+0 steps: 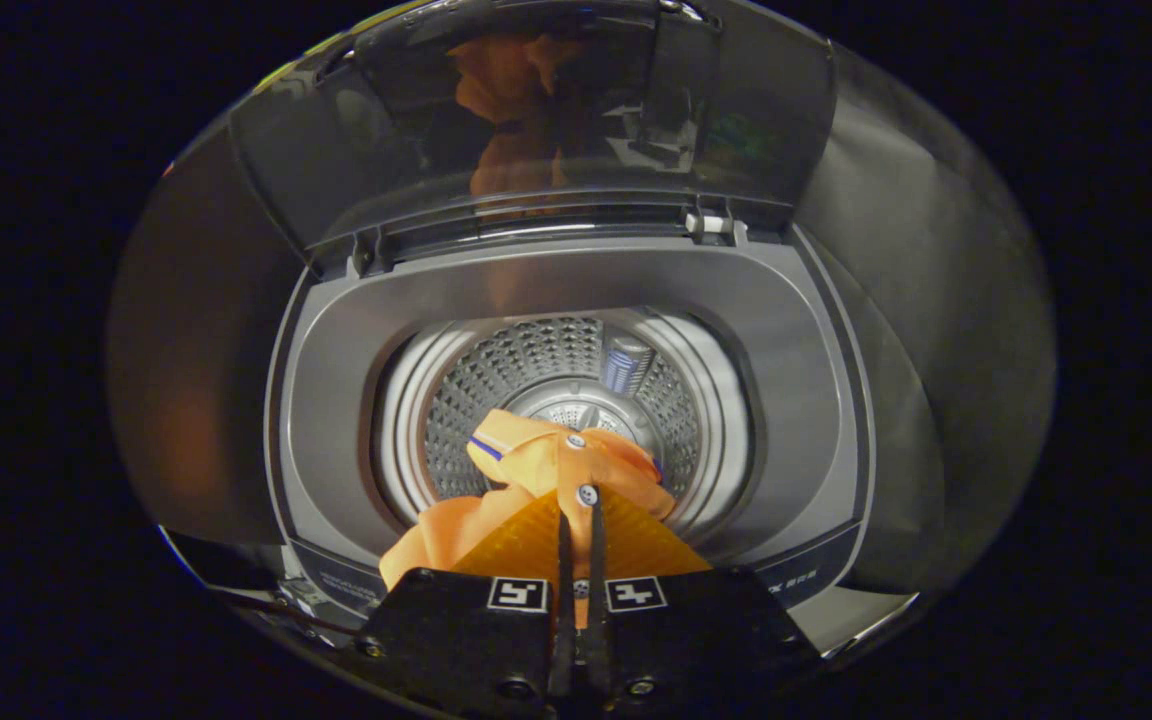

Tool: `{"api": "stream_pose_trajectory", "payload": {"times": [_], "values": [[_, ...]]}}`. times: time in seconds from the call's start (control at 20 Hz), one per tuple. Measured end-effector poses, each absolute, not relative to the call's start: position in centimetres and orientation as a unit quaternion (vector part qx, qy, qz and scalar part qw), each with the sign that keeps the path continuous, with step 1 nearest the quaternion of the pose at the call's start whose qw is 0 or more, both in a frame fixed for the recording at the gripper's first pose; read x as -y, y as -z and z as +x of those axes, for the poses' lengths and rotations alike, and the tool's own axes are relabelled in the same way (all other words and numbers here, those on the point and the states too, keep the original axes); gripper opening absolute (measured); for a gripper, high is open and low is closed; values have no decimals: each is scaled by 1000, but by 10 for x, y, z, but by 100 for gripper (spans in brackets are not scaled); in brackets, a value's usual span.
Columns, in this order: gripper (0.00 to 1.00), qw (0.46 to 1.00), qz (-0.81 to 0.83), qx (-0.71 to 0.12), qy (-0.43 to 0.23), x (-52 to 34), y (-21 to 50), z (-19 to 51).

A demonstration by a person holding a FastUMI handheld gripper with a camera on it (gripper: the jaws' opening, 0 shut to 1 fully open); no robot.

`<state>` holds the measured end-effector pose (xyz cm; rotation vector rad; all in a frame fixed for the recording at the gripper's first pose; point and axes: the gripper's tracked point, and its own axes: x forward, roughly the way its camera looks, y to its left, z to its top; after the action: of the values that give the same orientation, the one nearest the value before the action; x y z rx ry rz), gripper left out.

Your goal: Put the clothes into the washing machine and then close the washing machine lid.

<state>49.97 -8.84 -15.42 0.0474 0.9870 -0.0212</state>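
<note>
While the lid (536,120) stands raised behind the washer (796,380), the gripper (579,510) is clamped on an orange shirt (536,465), its fingers pressed close together on the cloth. That shirt hangs bunched over the drum (526,375) opening, just ahead of the fingers.

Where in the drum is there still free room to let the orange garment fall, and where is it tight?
The jaws are closed on the orange garment, over the near side of the drum. Free room: the drum's far half, around the central hub, between garment and perforated wall. The open lid stands behind, out of the way. Tight: the near rim, where cloth bunches against the gripper.
</note>
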Motion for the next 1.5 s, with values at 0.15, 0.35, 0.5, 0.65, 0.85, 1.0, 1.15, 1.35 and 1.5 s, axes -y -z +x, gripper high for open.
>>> {"api": "stream_pose_trajectory", "payload": {"times": [0.15,0.35,0.5,0.65,0.85,1.0,1.15,1.35,1.5], "values": [[10,881,21,-472,7,89,154,501],[23,890,5,-456,9,92,147,506],[49,898,-2,-441,-4,82,144,507],[66,903,-21,-429,-9,80,141,504],[66,909,-31,-415,-6,76,133,502],[66,924,-51,-379,-5,76,114,503],[66,935,-60,-349,-8,72,91,501],[66,951,-60,-304,-16,66,53,500],[66,963,-56,-264,-18,62,15,500]]}}
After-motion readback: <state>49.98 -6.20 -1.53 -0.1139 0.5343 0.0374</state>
